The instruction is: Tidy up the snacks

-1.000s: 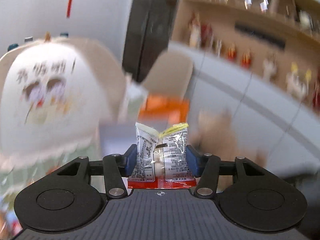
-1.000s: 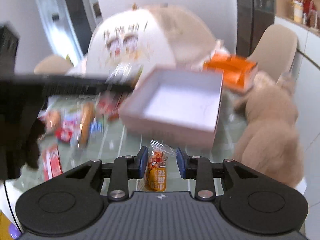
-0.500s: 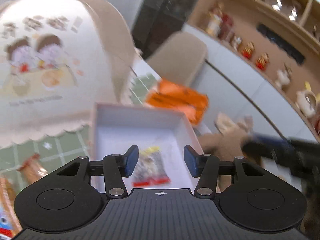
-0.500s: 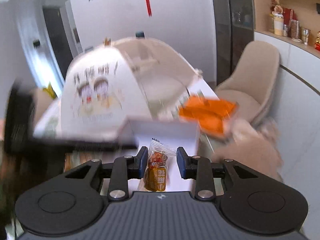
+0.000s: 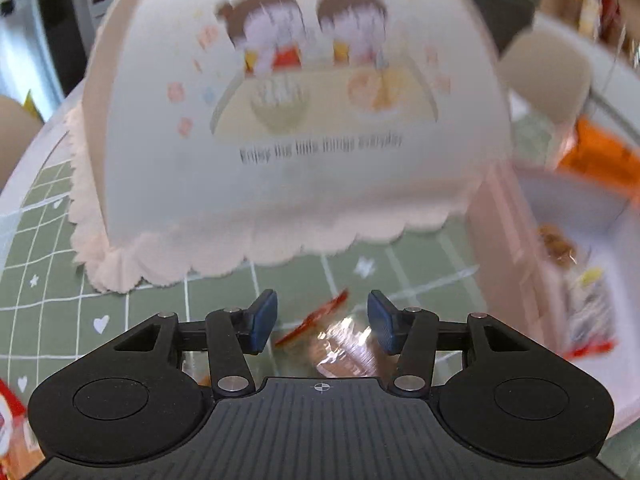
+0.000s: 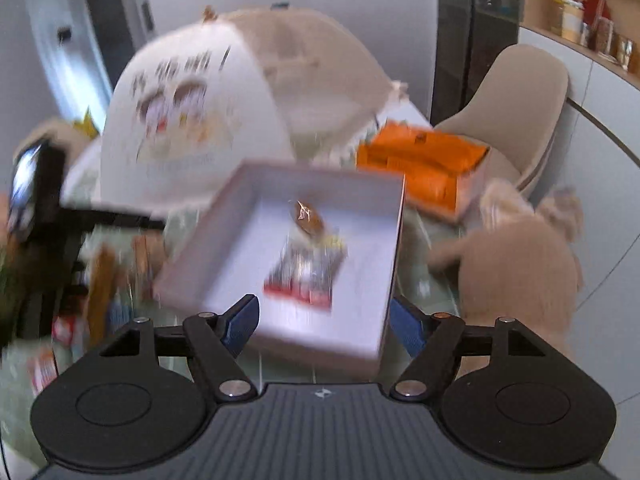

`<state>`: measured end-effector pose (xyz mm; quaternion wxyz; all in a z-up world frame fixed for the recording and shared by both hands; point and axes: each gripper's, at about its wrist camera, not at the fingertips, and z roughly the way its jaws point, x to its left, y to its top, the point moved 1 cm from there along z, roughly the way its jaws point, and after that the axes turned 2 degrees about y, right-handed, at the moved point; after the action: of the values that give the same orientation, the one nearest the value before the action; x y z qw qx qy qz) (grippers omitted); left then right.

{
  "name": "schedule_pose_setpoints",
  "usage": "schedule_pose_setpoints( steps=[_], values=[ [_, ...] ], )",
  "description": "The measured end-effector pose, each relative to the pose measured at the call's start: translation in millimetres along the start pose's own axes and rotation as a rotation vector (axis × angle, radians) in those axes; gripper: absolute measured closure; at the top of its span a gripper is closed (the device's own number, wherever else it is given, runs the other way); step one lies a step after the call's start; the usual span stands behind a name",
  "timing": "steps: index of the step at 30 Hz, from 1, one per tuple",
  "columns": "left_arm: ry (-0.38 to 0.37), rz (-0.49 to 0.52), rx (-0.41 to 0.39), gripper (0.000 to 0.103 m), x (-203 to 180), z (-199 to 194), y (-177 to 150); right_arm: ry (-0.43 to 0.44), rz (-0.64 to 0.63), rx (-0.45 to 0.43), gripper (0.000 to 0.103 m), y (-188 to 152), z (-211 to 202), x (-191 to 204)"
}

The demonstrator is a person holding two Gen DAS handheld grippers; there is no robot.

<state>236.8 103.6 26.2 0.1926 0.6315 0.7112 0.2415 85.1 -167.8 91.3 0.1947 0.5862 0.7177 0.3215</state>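
Right wrist view: one shallow white box [image 6: 224, 264] sits mid-frame, tilted in the picture, its near edge between the blue pads. Inside it: two snacks. One silver-and-red packet [image 6: 306, 276] lies at box centre; one small brown-orange snack [image 6: 306, 216] lies just above it in the frame, touching or nearly so, motion blur prevents certainty. The right gripper [image 6: 323, 322] has its jaws spread wide, nothing between them; it hangs over the box's near edge.

Behind the box, upper right of frame: one orange carton [image 6: 420, 164], its contents not readable. Right edge: one tan plush toy [image 6: 516, 264], with one beige chair [image 6: 524, 96] above it. Upper left: one dome-shaped food cover [image 6: 192, 120] with cartoon print. Lower left: a loose scatter of wrapped snacks [image 6: 100, 280] on the table, too smeared to count.

Left wrist view: the left gripper [image 5: 322, 322] is also spread apart and empty, above the green gridded tablecloth [image 5: 44, 248]. One clear wrapper with red trim [image 5: 336, 336] lies on the cloth, low in the frame between the pads, touching neither. The food cover fills the upper frame. At the right edge the white box shows again, holding the same two packets. Lower left corner: one red-and-white packet [image 5: 10, 412], partly cut off.
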Motion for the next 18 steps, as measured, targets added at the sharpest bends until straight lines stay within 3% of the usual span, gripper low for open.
schedule_pose_setpoints(
  steps=[3,9,12,14,16,18],
  values=[
    [-0.034,0.042,-0.005,0.050,-1,2,-12,-0.011,-0.026,0.029,0.030,-23,-7,5],
    [-0.235,0.069,0.004,0.058,-7,-44,-63,0.026,-0.050,0.082,0.030,-47,-3,24],
    [-0.345,0.032,0.030,0.070,-7,-67,-95,0.093,-0.066,0.117,0.030,-52,8,48],
    [-0.407,-0.026,0.057,0.072,0,-83,-109,0.143,-0.077,0.135,0.030,-52,18,70],
    [-0.422,-0.077,0.044,0.071,11,-100,-119,0.183,-0.095,0.144,0.030,-50,28,92],
    [-0.391,-0.112,0.018,0.071,24,-119,-125,0.214,-0.104,0.160,0.030,-50,38,112]
  ],
)
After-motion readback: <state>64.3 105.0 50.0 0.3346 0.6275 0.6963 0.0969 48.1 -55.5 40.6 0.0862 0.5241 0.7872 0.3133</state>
